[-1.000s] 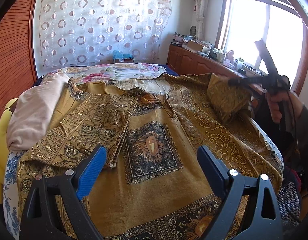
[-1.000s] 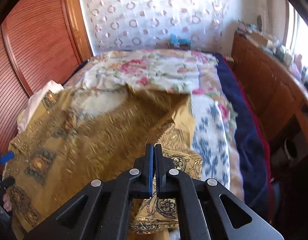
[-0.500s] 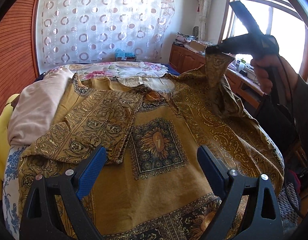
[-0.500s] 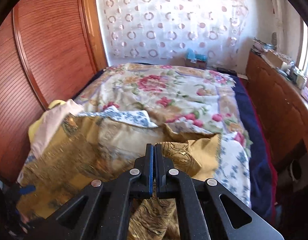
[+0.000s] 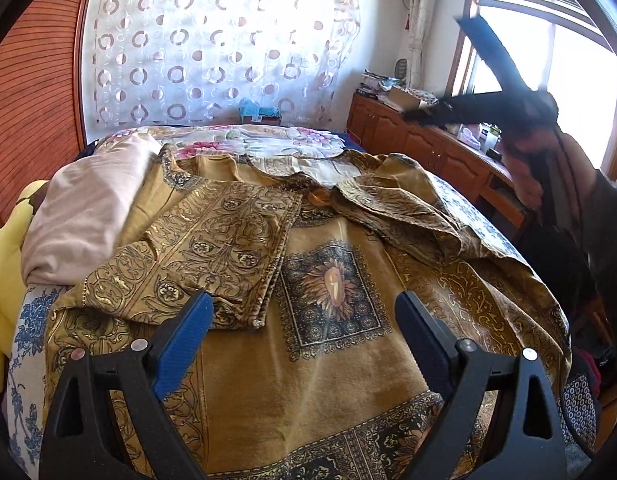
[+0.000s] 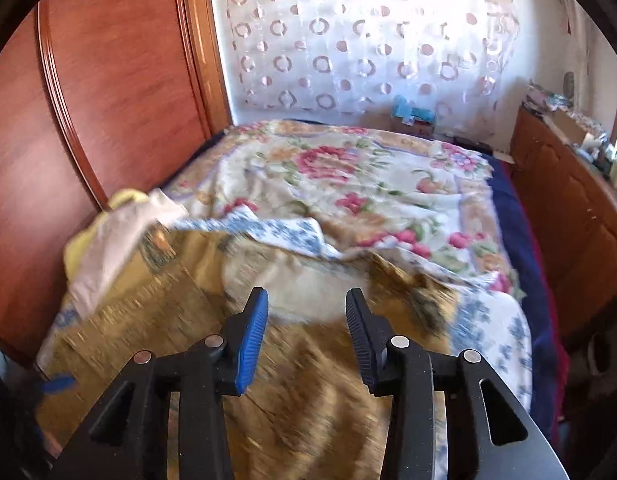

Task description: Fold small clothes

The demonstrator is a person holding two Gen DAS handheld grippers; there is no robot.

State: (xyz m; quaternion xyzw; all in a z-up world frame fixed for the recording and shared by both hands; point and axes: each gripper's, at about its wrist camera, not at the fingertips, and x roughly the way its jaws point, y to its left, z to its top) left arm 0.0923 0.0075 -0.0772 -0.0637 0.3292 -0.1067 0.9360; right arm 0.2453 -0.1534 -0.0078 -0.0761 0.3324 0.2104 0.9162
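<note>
A gold patterned shirt (image 5: 328, 344) lies spread on the bed, its left sleeve (image 5: 212, 248) folded flat over the chest. The right sleeve (image 5: 400, 216) lies crumpled across the right shoulder. My left gripper (image 5: 302, 312) hovers open above the shirt's lower middle, nothing between its fingers. In the left wrist view my right gripper (image 5: 436, 68) is raised above the bed's right side, a hand (image 5: 528, 160) holding it. In the right wrist view the right gripper (image 6: 306, 312) has its jaws opening, with nothing between them, and the blurred shirt (image 6: 180, 320) lies below.
A pinkish cloth (image 5: 84, 216) and a yellow one (image 5: 4, 264) lie along the bed's left edge. A floral bedspread (image 6: 348, 184) covers the far half. A wooden wardrobe (image 6: 108, 80) stands on the left, a cluttered wooden cabinet (image 5: 436, 152) along the right under the window.
The right gripper carried the right sleeve up and inward, then opened and let it drop onto the shirt. The left gripper stayed where it was, open.
</note>
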